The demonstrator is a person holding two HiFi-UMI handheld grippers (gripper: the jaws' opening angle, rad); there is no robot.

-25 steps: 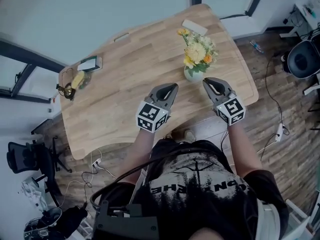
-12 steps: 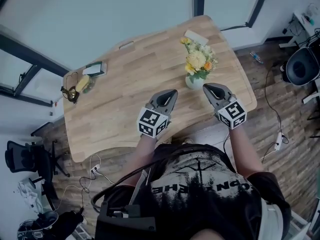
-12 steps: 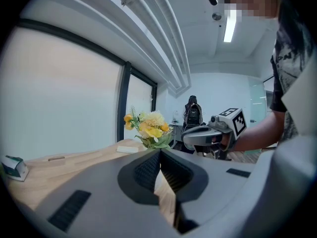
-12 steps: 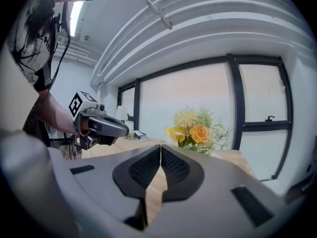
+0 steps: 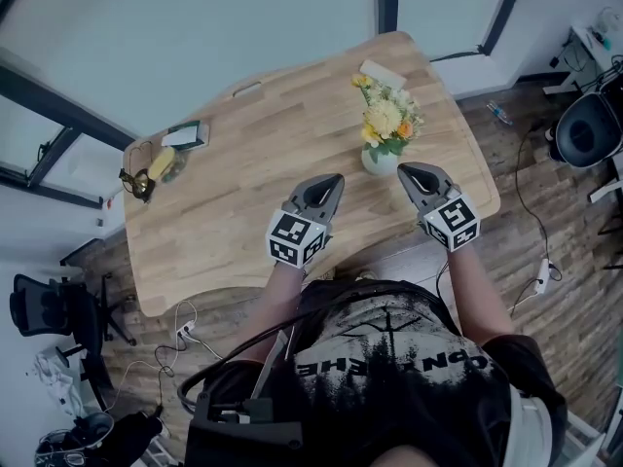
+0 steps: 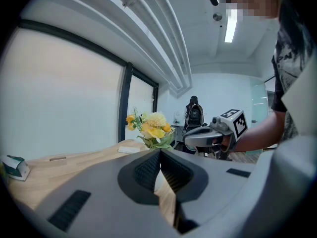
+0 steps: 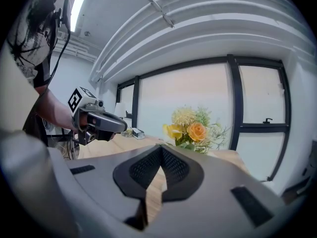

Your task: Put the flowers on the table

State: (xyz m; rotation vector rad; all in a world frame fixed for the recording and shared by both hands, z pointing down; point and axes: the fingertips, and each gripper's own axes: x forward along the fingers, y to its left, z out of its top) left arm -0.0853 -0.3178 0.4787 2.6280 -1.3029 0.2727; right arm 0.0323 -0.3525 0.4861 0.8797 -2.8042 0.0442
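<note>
A bunch of yellow, cream and orange flowers (image 5: 386,120) stands upright in a small white vase (image 5: 378,161) on the wooden table (image 5: 253,202), near its front right edge. My left gripper (image 5: 338,177) hovers just left of the vase and my right gripper (image 5: 401,169) just right of it, neither touching it. Both are shut and hold nothing. In the left gripper view the jaws (image 6: 159,151) meet, with the flowers (image 6: 151,128) behind them. In the right gripper view the jaws (image 7: 161,148) meet below the flowers (image 7: 190,130).
A flat white box (image 5: 382,74) lies at the table's far right corner. A small green-and-white box (image 5: 185,134) and a yellow thing with glasses (image 5: 151,168) sit at the far left. Office chairs (image 5: 587,129) stand on the floor at both sides, and cables trail there.
The head view has shifted, so the table sits a little lower in the picture. Both grippers keep their places beside the vase.
</note>
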